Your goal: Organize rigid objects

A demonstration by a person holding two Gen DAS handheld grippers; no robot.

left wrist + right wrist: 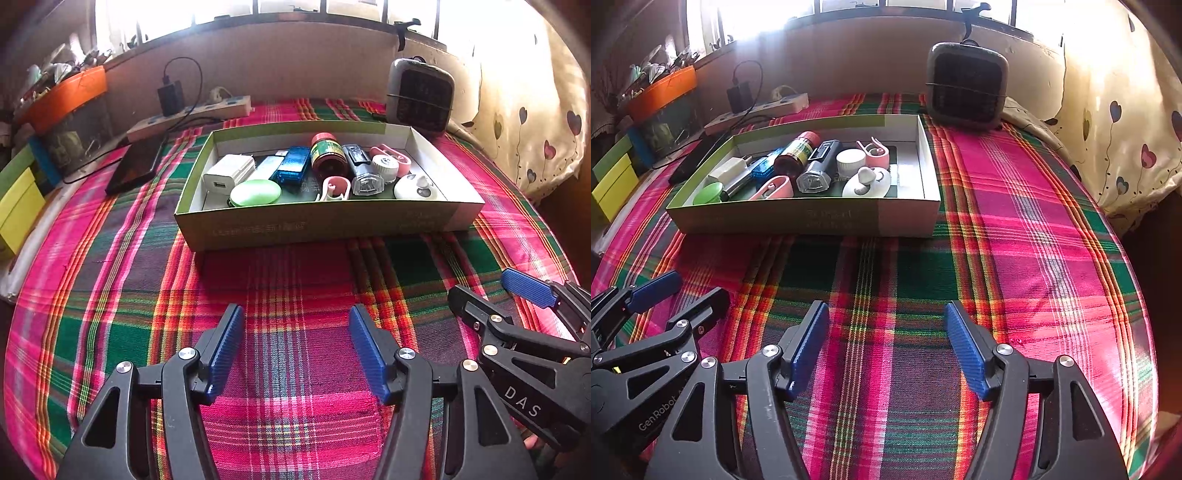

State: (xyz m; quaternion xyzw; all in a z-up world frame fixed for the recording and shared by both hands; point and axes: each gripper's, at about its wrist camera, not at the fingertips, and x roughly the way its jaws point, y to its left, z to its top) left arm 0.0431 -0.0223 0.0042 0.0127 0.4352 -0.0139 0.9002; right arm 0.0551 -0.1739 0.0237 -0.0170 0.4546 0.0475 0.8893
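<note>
On my far left a black tablet (pixel 135 168) lies on the plaid cloth (pixel 295 266), near the power strip (pixel 192 116). My left gripper (pixel 295 350) hangs over bare cloth with its blue pads spread wide and nothing between them. Ahead sits the shallow cardboard box (pixel 325 221), and the small things lie inside it: white charger (pixel 227 171), green oval case (pixel 255 192), blue case (pixel 291 164), red-capped bottle (pixel 327 153) (on its side), clear flashlight (pixel 364 173), white round gadget (pixel 415 186). My right gripper (pixel 886 350) is likewise wide apart and empty, beside the left. A dark fan heater (pixel 967 86) stands behind the box.
</note>
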